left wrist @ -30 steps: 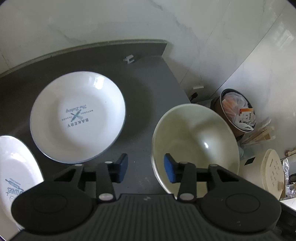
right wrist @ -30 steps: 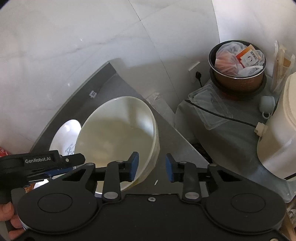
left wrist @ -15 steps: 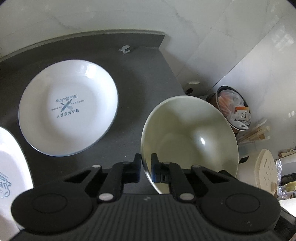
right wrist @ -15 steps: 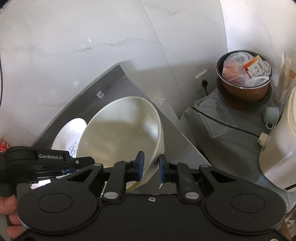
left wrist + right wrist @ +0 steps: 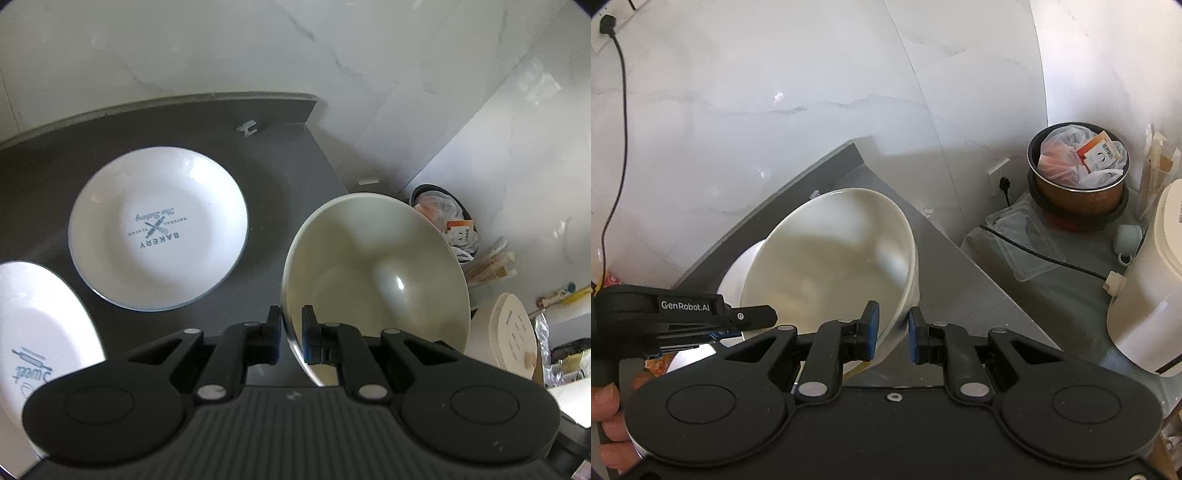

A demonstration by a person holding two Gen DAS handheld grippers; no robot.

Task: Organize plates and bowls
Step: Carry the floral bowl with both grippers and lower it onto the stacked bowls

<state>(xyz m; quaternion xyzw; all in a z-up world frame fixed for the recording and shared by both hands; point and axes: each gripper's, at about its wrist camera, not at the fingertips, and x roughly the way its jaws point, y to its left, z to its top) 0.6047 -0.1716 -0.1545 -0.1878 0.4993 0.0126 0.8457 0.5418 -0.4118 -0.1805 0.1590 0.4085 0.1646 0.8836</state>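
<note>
A cream bowl (image 5: 376, 266) is tilted up at the right end of the dark counter (image 5: 277, 166). My left gripper (image 5: 291, 332) is shut on its near rim, one finger inside and one outside. In the right wrist view the same bowl (image 5: 831, 266) has its right rim pinched by my right gripper (image 5: 893, 332), which is shut on it. The left gripper's black body (image 5: 683, 306) reaches in from the left. A white plate printed BAKERY (image 5: 159, 229) lies flat on the counter to the bowl's left. A second white plate (image 5: 37, 325) lies at the lower left.
The counter ends just right of the bowl. Below that edge stand a brown bin (image 5: 1078, 184) stuffed with bags, a clear lid (image 5: 1023, 243) with a black cable and a white appliance (image 5: 1145, 302). A small white clip (image 5: 246, 129) sits by the back wall. A hand (image 5: 609, 424) shows at lower left.
Both grippers were open around the bowl's rim one second ago and have since closed on it. The right wrist view now sits higher, showing more of the wall.
</note>
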